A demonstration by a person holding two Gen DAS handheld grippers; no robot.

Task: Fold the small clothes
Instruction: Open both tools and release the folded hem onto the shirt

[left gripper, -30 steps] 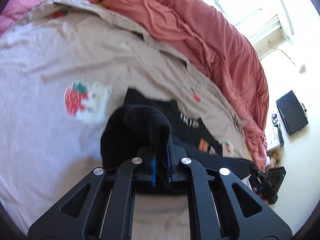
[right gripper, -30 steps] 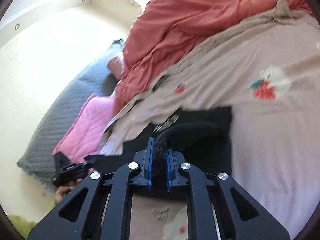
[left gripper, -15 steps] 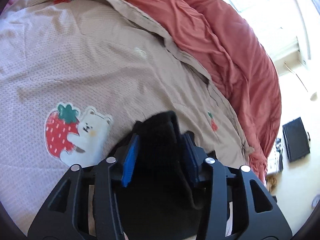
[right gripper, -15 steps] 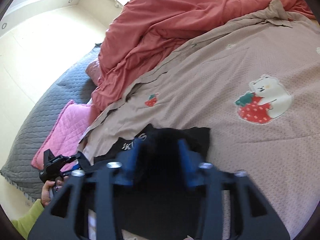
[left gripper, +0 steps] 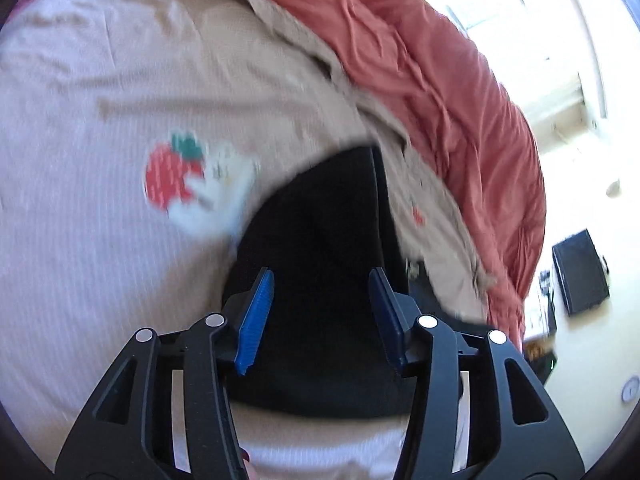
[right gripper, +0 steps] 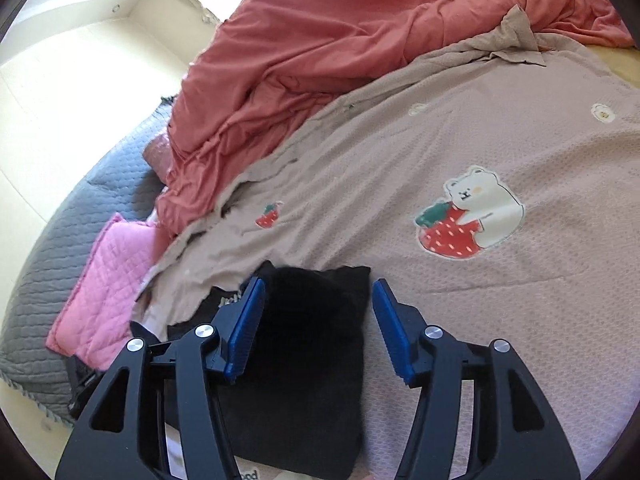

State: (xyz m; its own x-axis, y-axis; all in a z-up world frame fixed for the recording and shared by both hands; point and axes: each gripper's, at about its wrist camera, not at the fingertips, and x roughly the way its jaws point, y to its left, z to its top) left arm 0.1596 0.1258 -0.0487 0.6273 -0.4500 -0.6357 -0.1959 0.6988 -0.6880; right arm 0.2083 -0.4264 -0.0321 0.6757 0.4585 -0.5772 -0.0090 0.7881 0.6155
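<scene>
A small black garment (left gripper: 320, 248) lies folded flat on the beige bedspread (left gripper: 100, 240). In the right wrist view the black garment (right gripper: 312, 352) lies under and ahead of the jaws, with white lettering showing at its left edge. My left gripper (left gripper: 320, 292) is open and empty, its blue pads (left gripper: 256, 316) spread above the black cloth. My right gripper (right gripper: 318, 312) is open and empty too, hovering just over the garment's far end.
The bedspread (right gripper: 480, 140) carries a bear-and-strawberry patch (right gripper: 468, 216). A rumpled red duvet (right gripper: 340, 40) lies along its far side. A pink quilted pillow (right gripper: 104, 280) and grey quilt (right gripper: 52, 260) sit at the left. A black monitor (left gripper: 580, 272) stands on the floor.
Both grippers were shut on the black garment a second ago; they opened, let it go, and it now lies flat on the bedspread with both jaws wide.
</scene>
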